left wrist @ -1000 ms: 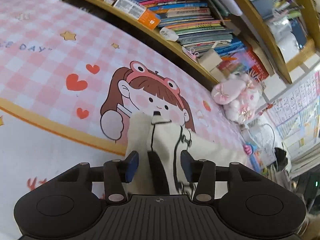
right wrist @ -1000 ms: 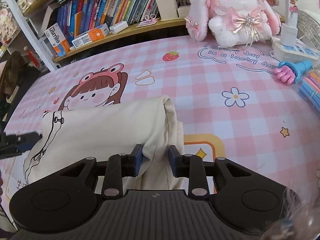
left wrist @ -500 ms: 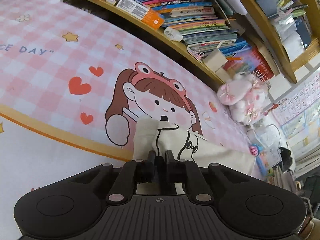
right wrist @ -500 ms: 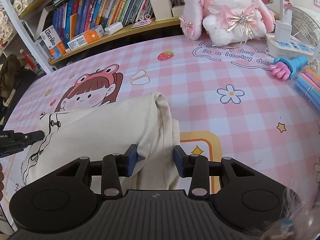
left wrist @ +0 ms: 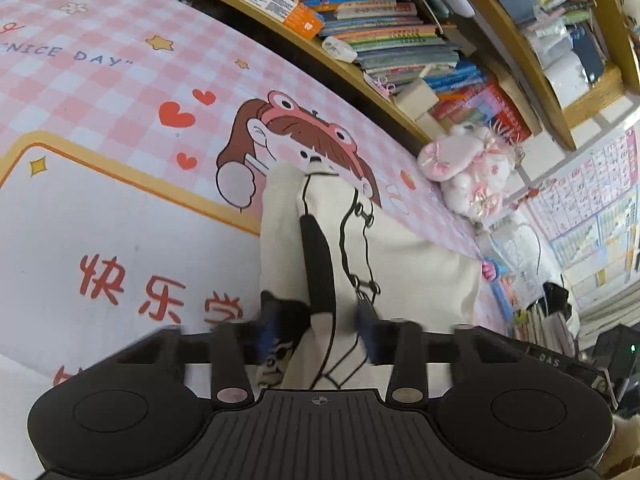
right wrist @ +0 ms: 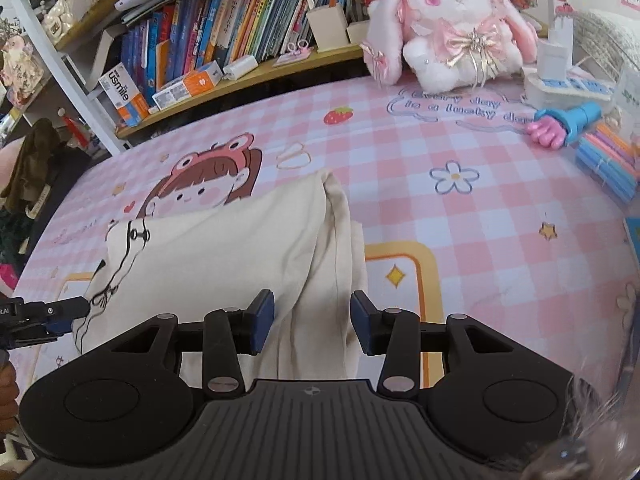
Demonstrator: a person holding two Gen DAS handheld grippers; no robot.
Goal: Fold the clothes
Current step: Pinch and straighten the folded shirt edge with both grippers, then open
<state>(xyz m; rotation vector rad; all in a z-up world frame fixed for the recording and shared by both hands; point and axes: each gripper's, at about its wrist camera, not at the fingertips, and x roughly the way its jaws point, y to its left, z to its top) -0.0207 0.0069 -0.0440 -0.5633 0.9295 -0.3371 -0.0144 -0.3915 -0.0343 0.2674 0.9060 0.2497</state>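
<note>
Pink checked table mat (right wrist: 460, 216) carries one cream garment (right wrist: 224, 256), folded — one plush rabbit (right wrist: 448, 36) behind. Two grippers: left gripper (left wrist: 318, 330) and right gripper (right wrist: 312, 322) both spread, straddling the cloth's edges.

- A pink-and-white checked cloth covering the bench (right wrist: 460, 216) is printed with red hearts, yellow stars, a strawberry and a brown-haired cartoon girl in a pink frog hat.
- A cream fabric garment (right wrist: 224, 256) is trimmed with thin black piping.
- A white-and-pink plush rabbit (right wrist: 452, 24) is dressed with pale bows.
- Black bodies and blue pads are shown on the right gripper (right wrist: 312, 320) and the left gripper (left wrist: 318, 330).
</note>
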